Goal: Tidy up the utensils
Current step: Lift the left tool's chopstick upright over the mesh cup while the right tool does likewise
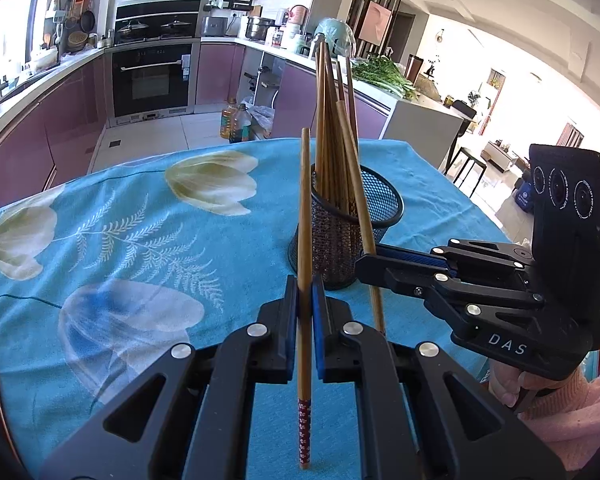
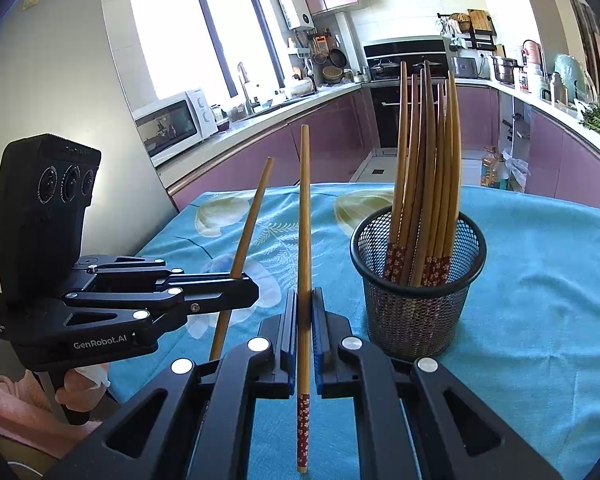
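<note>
Left gripper (image 1: 305, 312) and right gripper (image 2: 305, 320) each clamp 1 upright chopstick (image 1: 305, 240) (image 2: 305, 240), patterned ends just above the bench (image 1: 140, 240). Beyond stands the mesh holder (image 2: 418, 292), already crowded with chopsticks. My worry: a thin stick pivots between the pads, strikes the rim, or tips the light holder.

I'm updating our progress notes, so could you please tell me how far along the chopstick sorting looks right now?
Mostly done: a bundle of brown wooden chopsticks already stands in the black wire-mesh cup. In hand: the left hand-held gripper and the right hand-held gripper are each shut on one red-patterned wooden chopstick, beside the cup. Left: dropping those two in. No other loose chopsticks show on the blue floral tablecloth.
</note>
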Available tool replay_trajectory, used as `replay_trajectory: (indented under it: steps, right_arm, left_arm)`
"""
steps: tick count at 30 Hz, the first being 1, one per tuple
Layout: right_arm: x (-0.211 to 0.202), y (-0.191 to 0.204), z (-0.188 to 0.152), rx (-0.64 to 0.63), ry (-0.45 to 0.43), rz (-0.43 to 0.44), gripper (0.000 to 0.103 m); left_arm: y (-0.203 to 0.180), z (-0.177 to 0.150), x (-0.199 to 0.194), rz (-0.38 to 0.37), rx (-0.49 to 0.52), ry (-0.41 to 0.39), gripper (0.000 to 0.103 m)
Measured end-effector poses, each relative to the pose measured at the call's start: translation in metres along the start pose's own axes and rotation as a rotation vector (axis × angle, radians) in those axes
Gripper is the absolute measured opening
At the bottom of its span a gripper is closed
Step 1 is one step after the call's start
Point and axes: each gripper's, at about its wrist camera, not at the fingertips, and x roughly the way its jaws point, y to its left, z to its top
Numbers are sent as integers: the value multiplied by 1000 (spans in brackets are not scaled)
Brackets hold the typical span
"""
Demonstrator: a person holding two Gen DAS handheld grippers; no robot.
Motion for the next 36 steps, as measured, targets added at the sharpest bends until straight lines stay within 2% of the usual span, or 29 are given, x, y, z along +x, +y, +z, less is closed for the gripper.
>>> replay_trajectory:
  steps: [19,36]
  right_arm:
    - [-21,-2,7,-17,-57,-11,6]
    - [-23,0,14,-26,-77,-19,6]
  left_arm:
    - [-6,8,-19,-17,9,-54,7]
    - [-8,14,-27,-19,13,-83,7]
